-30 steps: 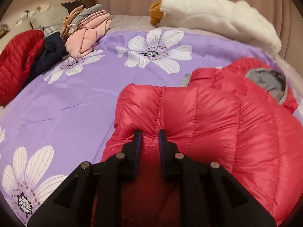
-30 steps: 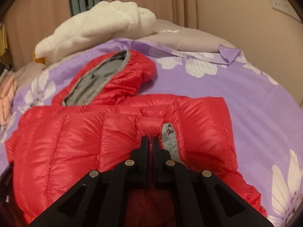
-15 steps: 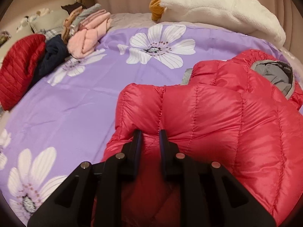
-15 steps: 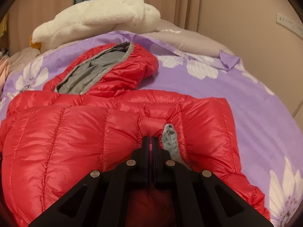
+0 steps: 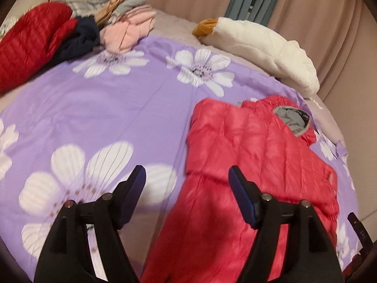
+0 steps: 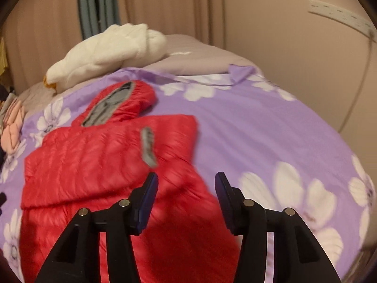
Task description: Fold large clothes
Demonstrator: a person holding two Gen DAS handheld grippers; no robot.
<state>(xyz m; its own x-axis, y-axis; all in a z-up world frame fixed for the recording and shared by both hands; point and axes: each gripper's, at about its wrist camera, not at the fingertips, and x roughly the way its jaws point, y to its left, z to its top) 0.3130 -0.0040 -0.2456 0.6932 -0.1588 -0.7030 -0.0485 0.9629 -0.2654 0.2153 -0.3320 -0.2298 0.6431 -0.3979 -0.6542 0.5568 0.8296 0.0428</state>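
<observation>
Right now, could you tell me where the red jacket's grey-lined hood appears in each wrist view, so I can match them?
Left wrist view: the hood lies right of centre, at the far end of the red jacket.
Right wrist view: the hood lies left of centre, above the jacket's body.
Shared landmark: the white plush toy lying beyond the hood.
</observation>
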